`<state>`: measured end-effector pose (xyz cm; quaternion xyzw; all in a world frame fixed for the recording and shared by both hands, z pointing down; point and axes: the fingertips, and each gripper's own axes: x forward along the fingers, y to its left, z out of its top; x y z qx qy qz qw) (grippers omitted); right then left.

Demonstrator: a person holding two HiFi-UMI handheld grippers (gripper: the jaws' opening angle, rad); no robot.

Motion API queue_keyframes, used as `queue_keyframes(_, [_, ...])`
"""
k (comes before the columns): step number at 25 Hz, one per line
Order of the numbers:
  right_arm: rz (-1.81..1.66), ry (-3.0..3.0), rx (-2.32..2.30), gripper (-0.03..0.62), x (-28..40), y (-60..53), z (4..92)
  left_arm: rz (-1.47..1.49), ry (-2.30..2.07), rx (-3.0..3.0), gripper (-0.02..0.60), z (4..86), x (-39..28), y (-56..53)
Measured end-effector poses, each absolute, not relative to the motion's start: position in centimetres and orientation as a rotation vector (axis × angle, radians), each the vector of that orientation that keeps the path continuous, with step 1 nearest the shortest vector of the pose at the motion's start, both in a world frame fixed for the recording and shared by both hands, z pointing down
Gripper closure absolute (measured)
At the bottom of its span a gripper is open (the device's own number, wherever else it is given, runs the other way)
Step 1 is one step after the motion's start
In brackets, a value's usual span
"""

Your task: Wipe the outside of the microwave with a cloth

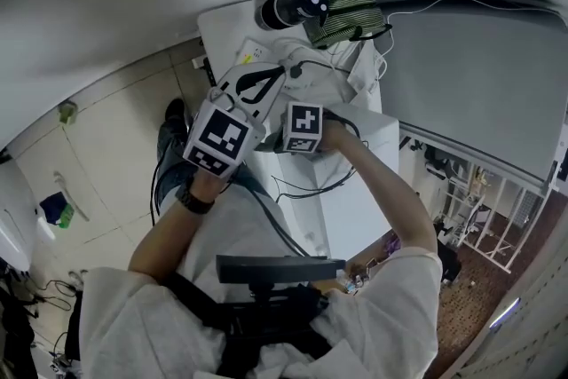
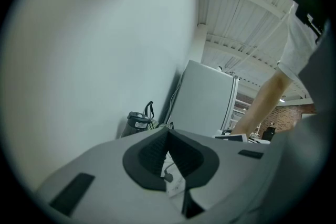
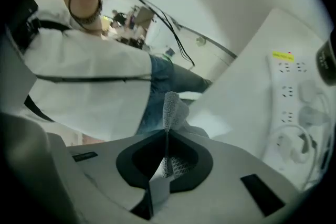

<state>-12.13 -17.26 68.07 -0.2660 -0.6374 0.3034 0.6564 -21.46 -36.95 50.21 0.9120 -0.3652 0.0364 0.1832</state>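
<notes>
My right gripper (image 3: 166, 136) is shut on a pale mesh cloth (image 3: 172, 107), which sticks up past the jaw tips in a folded flap. In the head view only its marker cube (image 1: 303, 128) shows, held over the white microwave (image 1: 362, 191). My left gripper (image 1: 259, 84) hangs just to the left of it, its black fingers (image 1: 248, 87) closed into a point with nothing between them. The left gripper view shows the shut tips (image 2: 168, 132) and, beyond them, the white microwave (image 2: 206, 102) against the wall.
A white power strip (image 3: 291, 97) with plugs and cables lies on the white table (image 1: 226, 27). A dark flask (image 1: 284, 9) and a striped bag (image 1: 344, 13) stand at the table's back. Black cables (image 1: 306, 186) trail over the microwave top. My legs are below.
</notes>
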Motion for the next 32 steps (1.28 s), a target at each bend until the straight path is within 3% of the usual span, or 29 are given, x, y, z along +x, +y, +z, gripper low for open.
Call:
queue_keyframes(2, [0.876,-1.532,-0.602,0.572,-15.2,-16.5,67.3,0.103,-1.043,2.569,0.554,50.2,-21.8,-36.8])
queue_keyframes(4, [0.855,-1.534,-0.527,0.572,-14.9,-17.8,69.2,0.108,-1.055,2.563,0.554,50.6,-22.1,-36.7])
queue_keyframes(9, [0.372,-1.298,-0.372,0.572,-7.0,-24.0,76.5,0.108,-1.069,2.557,0.554,50.9,-22.4,-36.6])
queue_keyframes(22, [0.297,-1.084,-0.163,0.572,6.4,-31.1,79.0,0.14,-1.073,2.541,0.554,51.3,-22.9,-36.0])
queue_keyframes(25, [0.306,-1.025,0.005,0.572,10.9,-33.7,76.0,0.117,-1.047,2.593,0.554,49.9,-22.2,-36.2])
queue_keyframes(32, [0.134,-0.893,0.499,0.572,19.6,-37.8,60.0,0.116,-0.853,2.71,0.554,46.0,-17.7,-32.7])
